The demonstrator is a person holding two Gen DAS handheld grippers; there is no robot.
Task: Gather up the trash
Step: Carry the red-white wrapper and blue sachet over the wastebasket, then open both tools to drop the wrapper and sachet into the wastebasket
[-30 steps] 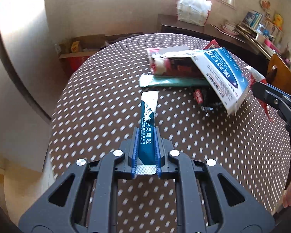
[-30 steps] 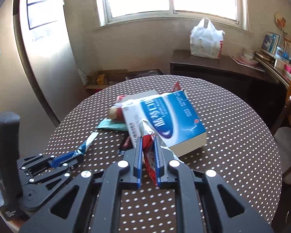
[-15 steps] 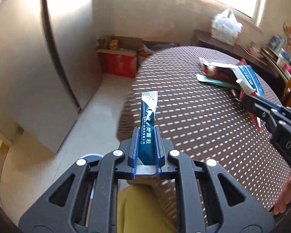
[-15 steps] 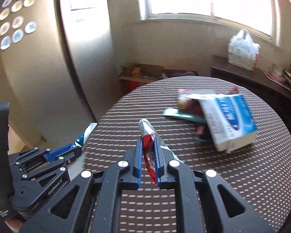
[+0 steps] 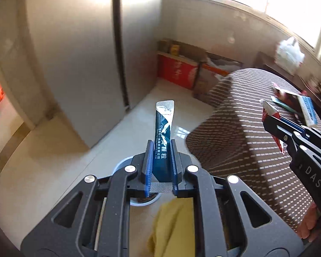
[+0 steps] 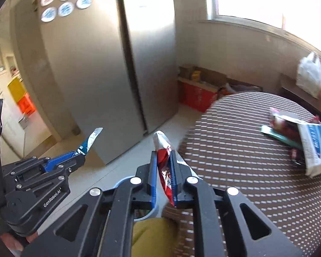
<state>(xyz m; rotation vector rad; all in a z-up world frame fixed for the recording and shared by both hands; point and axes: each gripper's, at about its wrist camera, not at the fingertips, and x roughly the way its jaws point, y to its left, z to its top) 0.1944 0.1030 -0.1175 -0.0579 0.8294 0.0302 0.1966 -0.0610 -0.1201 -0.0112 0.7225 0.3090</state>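
Note:
My left gripper (image 5: pixel 160 147) is shut on a dark blue stick sachet (image 5: pixel 163 132) that stands upright between its pads, out over the pale floor. My right gripper (image 6: pixel 164 156) is shut on a crumpled red and silver wrapper (image 6: pixel 163 150), held beside the table's edge. Each gripper shows in the other's view: the right gripper (image 5: pixel 267 120) with its wrapper at right, the left gripper (image 6: pixel 81 156) with its sachet (image 6: pixel 92 139) at left. A round blue-rimmed bin (image 5: pixel 123 162) sits on the floor under both grippers, mostly hidden. More trash, a blue and white box (image 6: pixel 314 145) among wrappers, lies on the round dotted table (image 6: pixel 235 150).
A tall steel fridge (image 6: pixel 117 75) stands left of the table. Red cardboard boxes (image 5: pixel 177 70) sit on the floor against the wall under the window. A white plastic bag (image 6: pixel 310 72) rests on a dark sideboard. A yellow-green trouser leg (image 5: pixel 173 229) shows below the grippers.
Both grippers have swung left off the table, still shut on their trash, and now hang over the floor. The fridge and the bin's rim have come into view.

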